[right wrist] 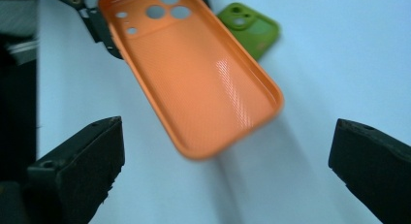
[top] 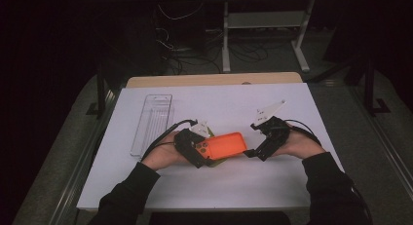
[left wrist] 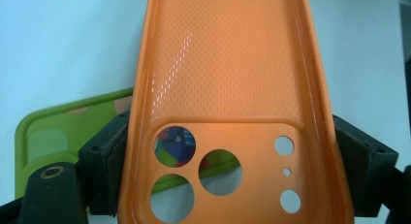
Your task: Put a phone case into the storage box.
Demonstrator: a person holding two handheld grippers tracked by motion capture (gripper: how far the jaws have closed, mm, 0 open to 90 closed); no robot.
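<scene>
Item: orange phone case, clamped at its camera end by our left tool; long axis runs toward 3 o'clock, where our right tool stands apart, empty, nearest its free end.

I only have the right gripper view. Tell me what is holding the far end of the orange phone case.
Observer: The left gripper is shut on the orange phone case, its pads pressing both long edges at the camera-cutout end.
Operator: Report what lies under that end.
Observer: A green phone case lies flat on the white table, partly under the orange one; the left gripper view shows it through the cutouts.
Operator: Now tell me where my gripper stands.
Observer: In the high view the right gripper is open, just off the orange case's free end, not gripping it.
Operator: Name anything else on the table.
Observer: A clear plastic tray sits left of the left hand.
</scene>
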